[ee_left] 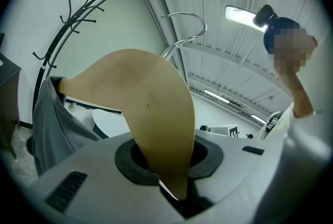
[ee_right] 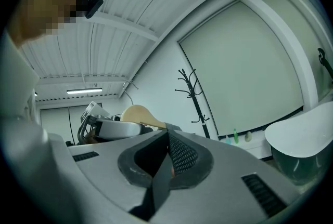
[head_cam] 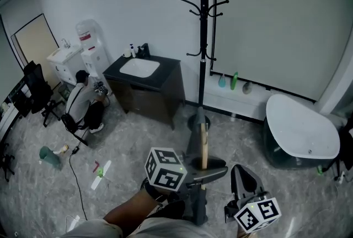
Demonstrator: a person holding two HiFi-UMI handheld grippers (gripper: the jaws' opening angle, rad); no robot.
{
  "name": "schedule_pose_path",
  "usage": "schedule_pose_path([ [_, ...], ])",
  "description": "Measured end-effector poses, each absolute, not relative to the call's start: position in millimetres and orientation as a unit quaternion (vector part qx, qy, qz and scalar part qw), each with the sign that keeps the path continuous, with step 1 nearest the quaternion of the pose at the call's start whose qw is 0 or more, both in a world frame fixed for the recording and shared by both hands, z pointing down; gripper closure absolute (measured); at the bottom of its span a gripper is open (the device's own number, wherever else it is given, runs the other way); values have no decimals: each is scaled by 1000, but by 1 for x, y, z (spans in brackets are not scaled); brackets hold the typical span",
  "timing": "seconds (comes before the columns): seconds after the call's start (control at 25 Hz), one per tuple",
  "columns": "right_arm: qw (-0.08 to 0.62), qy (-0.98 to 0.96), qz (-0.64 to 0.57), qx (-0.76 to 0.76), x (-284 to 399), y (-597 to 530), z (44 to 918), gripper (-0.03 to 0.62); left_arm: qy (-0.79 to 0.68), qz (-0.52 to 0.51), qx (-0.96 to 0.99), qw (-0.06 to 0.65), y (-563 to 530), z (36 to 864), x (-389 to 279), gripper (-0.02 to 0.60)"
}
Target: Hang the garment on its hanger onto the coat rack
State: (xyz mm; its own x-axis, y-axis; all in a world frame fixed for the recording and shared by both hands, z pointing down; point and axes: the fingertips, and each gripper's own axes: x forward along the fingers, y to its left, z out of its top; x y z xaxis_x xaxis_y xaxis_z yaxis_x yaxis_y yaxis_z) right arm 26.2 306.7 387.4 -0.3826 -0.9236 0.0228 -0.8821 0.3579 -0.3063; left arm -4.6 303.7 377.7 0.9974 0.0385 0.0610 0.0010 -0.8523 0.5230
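Observation:
In the left gripper view, my left gripper [ee_left: 169, 158] is shut on the broad tan arm of a wooden hanger [ee_left: 151, 108]. The hanger's metal hook [ee_left: 187, 25] curves above it. A grey garment [ee_left: 57, 124] hangs from the hanger's far end. The head view shows the left gripper [head_cam: 205, 172] low in the middle, with the hanger [head_cam: 203, 146] pointing towards the black coat rack [head_cam: 203, 38], which stands well beyond it by the wall. My right gripper [head_cam: 242, 180] sits to the right, apart from the hanger. Its jaws [ee_right: 167, 158] are shut with nothing between them.
A dark sink cabinet [head_cam: 144, 74] stands left of the rack and a white bathtub [head_cam: 303, 132] to its right. A person [head_cam: 83, 101] sits at the left near a water dispenser [head_cam: 91, 49]. Small items [head_cam: 102, 173] and a cable lie on the floor.

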Motion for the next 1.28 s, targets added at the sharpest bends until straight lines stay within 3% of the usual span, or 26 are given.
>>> schedule_pose_path([
  [1.28, 100, 791, -128, -590, 57, 3, 381, 579, 74, 52, 962, 257, -3, 376, 46, 500],
])
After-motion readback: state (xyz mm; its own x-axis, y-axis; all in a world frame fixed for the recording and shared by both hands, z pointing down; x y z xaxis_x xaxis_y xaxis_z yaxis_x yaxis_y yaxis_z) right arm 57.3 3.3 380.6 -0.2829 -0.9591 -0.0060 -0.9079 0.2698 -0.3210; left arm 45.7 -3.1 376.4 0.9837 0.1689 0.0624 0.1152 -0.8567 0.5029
